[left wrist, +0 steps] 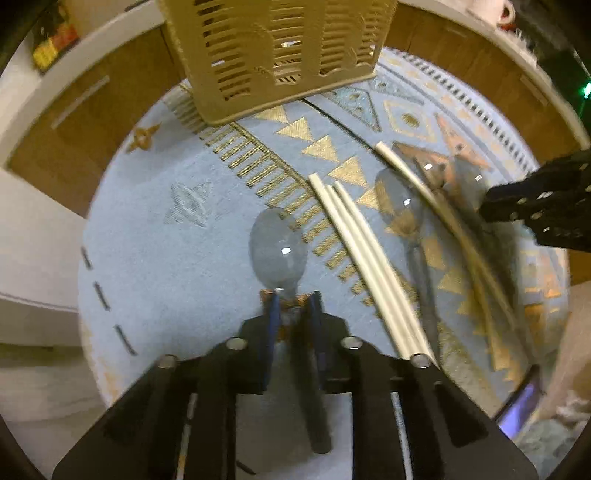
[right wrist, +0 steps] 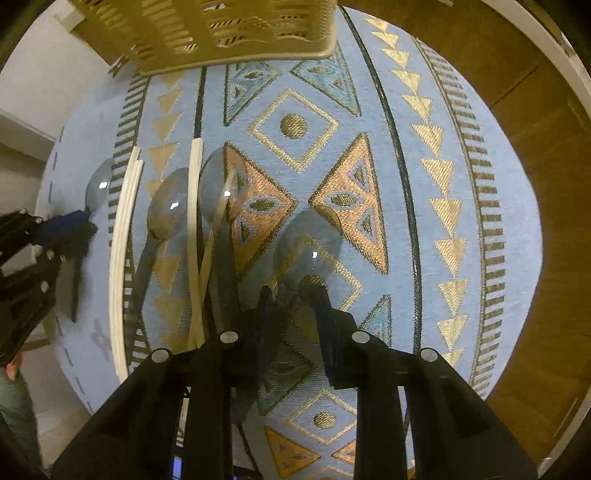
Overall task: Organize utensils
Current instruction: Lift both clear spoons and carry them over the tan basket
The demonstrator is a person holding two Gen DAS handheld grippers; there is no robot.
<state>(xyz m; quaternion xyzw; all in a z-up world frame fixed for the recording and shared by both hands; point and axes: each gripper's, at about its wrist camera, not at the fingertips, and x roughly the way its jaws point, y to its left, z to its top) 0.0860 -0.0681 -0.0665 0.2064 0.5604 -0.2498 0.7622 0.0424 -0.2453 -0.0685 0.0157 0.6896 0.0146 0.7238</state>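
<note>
My left gripper (left wrist: 293,299) is shut on the neck of a clear grey plastic spoon (left wrist: 277,253), bowl pointing forward above the blue patterned cloth. My right gripper (right wrist: 291,291) is shut on another clear spoon (right wrist: 308,245), held the same way. Each gripper shows in the other's view: the right gripper (left wrist: 491,203) at the right edge, the left gripper (right wrist: 79,225) at the left edge. Two more clear spoons (right wrist: 168,210) (right wrist: 218,184) and several cream chopsticks (right wrist: 194,206) (left wrist: 365,254) lie on the cloth between them. A tan slotted utensil basket (left wrist: 273,55) (right wrist: 221,33) stands ahead.
The round table carries a blue cloth (left wrist: 166,258) with gold and orange triangle patterns (right wrist: 347,199). Brown wooden floor (right wrist: 535,184) surrounds it. White furniture (left wrist: 33,229) stands at the left.
</note>
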